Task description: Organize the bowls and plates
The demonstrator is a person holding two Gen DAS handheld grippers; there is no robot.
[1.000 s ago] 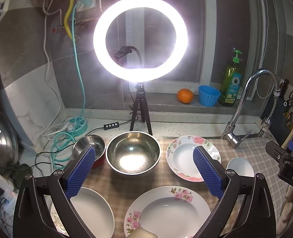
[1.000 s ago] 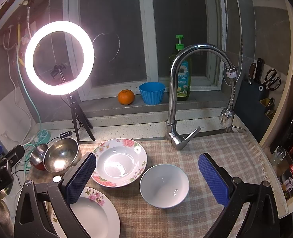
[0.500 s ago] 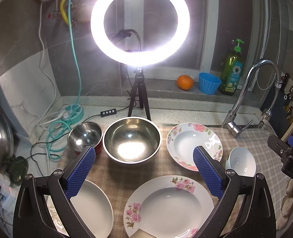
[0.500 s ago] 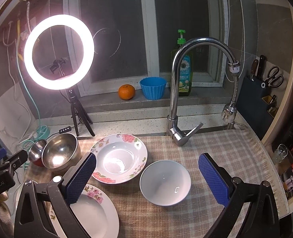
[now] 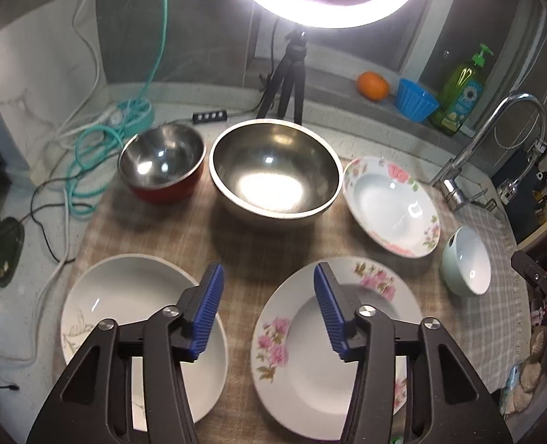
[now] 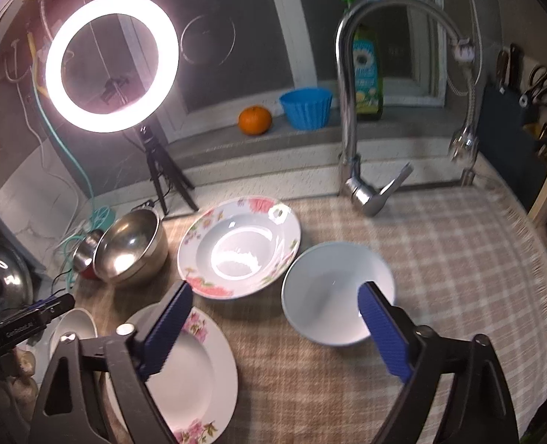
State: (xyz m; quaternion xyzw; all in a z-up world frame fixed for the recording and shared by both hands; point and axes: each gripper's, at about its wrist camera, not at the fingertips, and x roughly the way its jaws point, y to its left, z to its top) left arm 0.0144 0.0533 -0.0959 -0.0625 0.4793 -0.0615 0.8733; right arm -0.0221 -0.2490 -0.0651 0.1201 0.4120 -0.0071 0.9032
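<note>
On the checked cloth lie a plain white plate (image 5: 132, 303), a near floral plate (image 5: 310, 366), a far floral plate (image 5: 391, 207), a large steel bowl (image 5: 273, 174), a small red-sided steel bowl (image 5: 162, 162) and a white bowl (image 5: 467, 262). My left gripper (image 5: 267, 288) hangs over the cloth strip between the white plate and the near floral plate; its jaws are closing with nothing between them. My right gripper (image 6: 275, 307) hovers low between the near floral plate (image 6: 184, 381) and the white bowl (image 6: 336, 292); its jaws are closing, touching nothing.
A ring light on a tripod (image 5: 284, 74) stands behind the bowls, with coiled cables (image 5: 99, 137) at its left. A chrome faucet (image 6: 351, 111) rises at the back right. An orange (image 6: 255, 120), a blue cup (image 6: 306, 107) and a soap bottle (image 5: 462, 92) sit on the sill.
Both grippers have sunk and tipped down toward the dishes. The left jaws have narrowed a lot, the right jaws a little. No dish has moved.
</note>
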